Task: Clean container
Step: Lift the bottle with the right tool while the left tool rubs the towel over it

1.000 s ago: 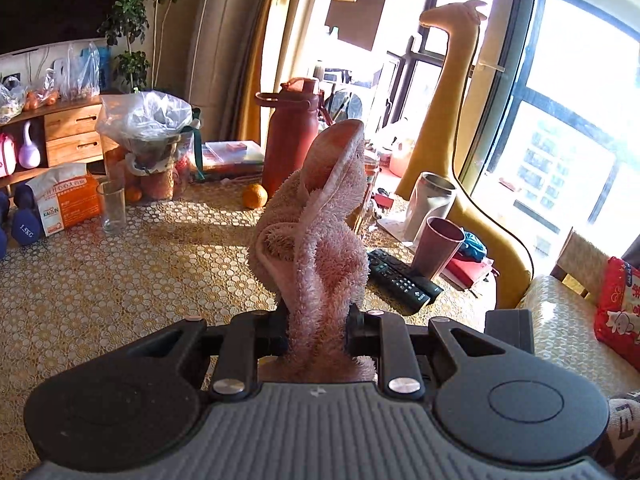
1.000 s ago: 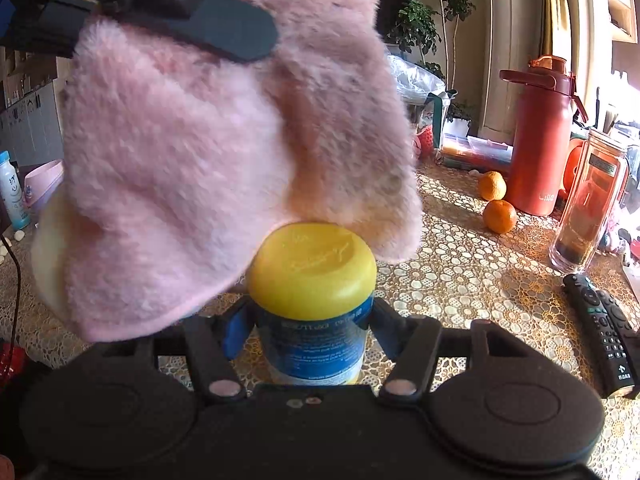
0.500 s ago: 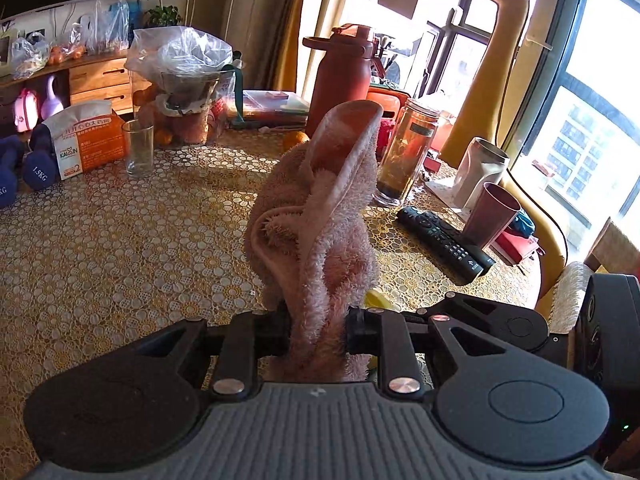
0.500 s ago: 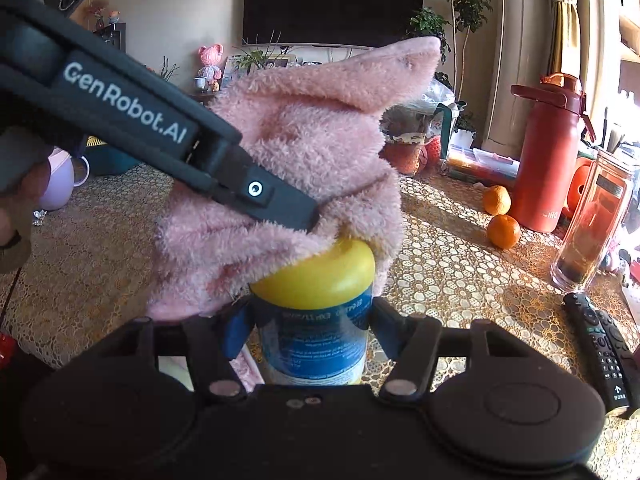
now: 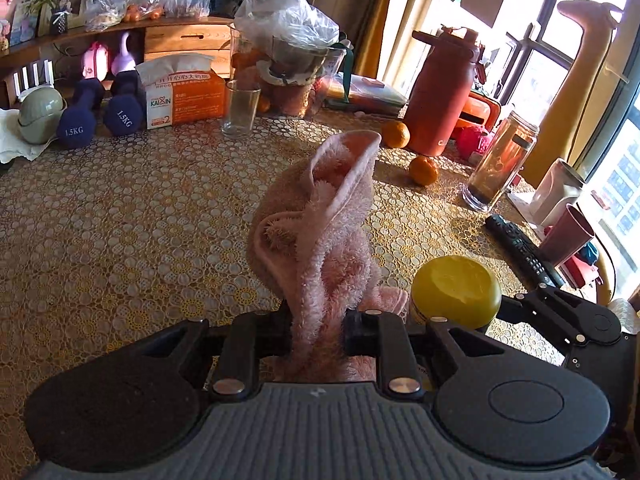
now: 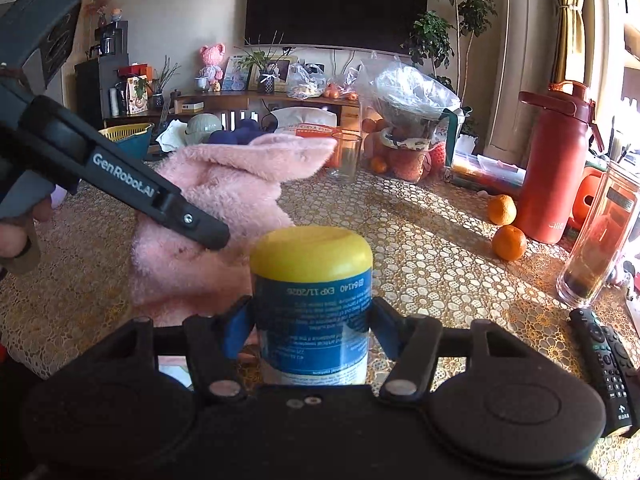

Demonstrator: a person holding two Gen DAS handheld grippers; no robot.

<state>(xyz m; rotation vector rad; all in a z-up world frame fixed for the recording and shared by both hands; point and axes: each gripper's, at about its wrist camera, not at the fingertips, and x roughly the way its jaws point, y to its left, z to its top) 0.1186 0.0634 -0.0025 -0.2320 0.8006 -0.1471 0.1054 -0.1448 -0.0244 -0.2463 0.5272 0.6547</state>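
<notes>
A fluffy pink cloth (image 5: 320, 240) stands bunched up between the fingers of my left gripper (image 5: 318, 330), which is shut on it. The container (image 6: 312, 300), a jar with a yellow lid and blue label, sits clamped in my right gripper (image 6: 310, 326). In the left wrist view the yellow lid (image 5: 456, 290) shows just right of the cloth, with the right gripper's body behind it. From the right wrist view the pink cloth (image 6: 224, 216) hangs to the left of the jar, beside the lid, under the left gripper's black finger (image 6: 192, 220).
The table has a gold lace cover (image 5: 140, 220). Two oranges (image 5: 424, 170), a red flask (image 5: 440, 88), a glass bottle (image 5: 500, 164), a remote (image 5: 524, 250) and cups stand to the right. A drinking glass (image 5: 240, 108), tissue box and dumbbells (image 5: 76, 120) sit at the back.
The cloth has come off the top of the jar lid and moved down to its left side. The left gripper swung left and lower; the lid is now uncovered.
</notes>
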